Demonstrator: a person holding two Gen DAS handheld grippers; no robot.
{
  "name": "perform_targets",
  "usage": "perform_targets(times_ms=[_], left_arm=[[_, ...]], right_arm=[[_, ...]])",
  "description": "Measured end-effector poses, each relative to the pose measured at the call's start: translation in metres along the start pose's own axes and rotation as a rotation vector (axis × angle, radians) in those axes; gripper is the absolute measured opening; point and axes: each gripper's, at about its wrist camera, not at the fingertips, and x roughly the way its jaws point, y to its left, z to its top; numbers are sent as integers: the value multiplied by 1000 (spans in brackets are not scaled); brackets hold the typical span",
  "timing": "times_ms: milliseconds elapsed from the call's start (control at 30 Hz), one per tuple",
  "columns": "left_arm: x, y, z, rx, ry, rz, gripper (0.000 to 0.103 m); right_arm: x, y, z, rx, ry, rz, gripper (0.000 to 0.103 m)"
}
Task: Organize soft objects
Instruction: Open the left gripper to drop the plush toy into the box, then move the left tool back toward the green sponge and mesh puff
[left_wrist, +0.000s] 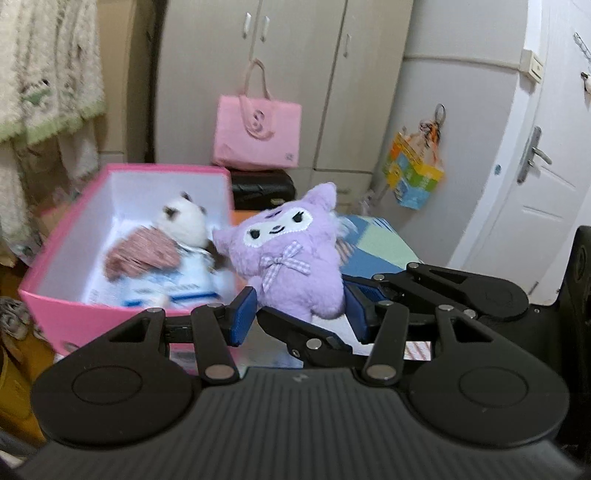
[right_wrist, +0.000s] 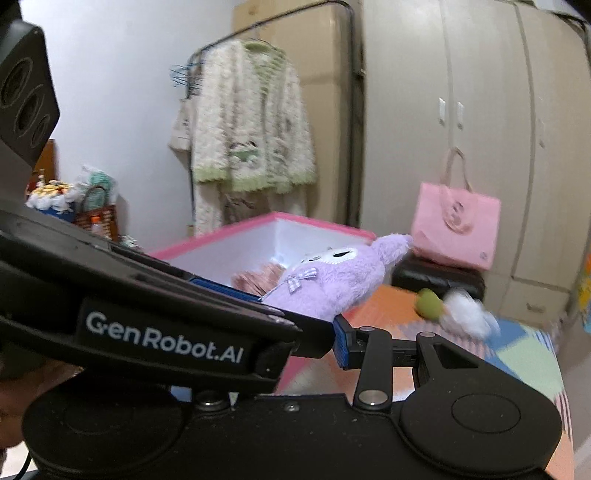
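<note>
Currently both grippers, left (left_wrist: 299, 314) and right (right_wrist: 295, 314), are pinching the purple plush (left_wrist: 291, 254) with their fingers, holding it just right of the pink box (left_wrist: 74, 317). Uneven release is risking a snag on the box rim.

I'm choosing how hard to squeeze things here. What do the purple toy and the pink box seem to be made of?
Purple toy: likely fuzzy plush fabric, matte, with a nap at its edges, a stitched face and a gingham ribbon bow.
Pink box: probably stiff cardboard or paperboard, with straight thin walls, a smooth pink outside and a plain white inside.
</note>
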Motion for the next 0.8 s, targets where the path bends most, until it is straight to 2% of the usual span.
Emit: perform_targets(times_ms=[167, 333, 400, 567, 800], left_arm=[[-16, 27, 16, -21, -63, 38, 49], [-5, 58, 31, -53, -89, 77, 49], [13, 73, 36, -93, -53, 71, 49], [52, 109, 40, -192, 59, 8, 49], [56, 123, 44, -206, 104, -81, 49]], right_arm=[[15, 23, 28, -47, -33, 46, 47], [45, 22, 48, -40, -62, 135, 46], [63, 20, 53, -38, -54, 155, 45], [114, 7, 52, 18, 62, 203, 43], [125, -5, 50, 43, 164, 249, 42]])
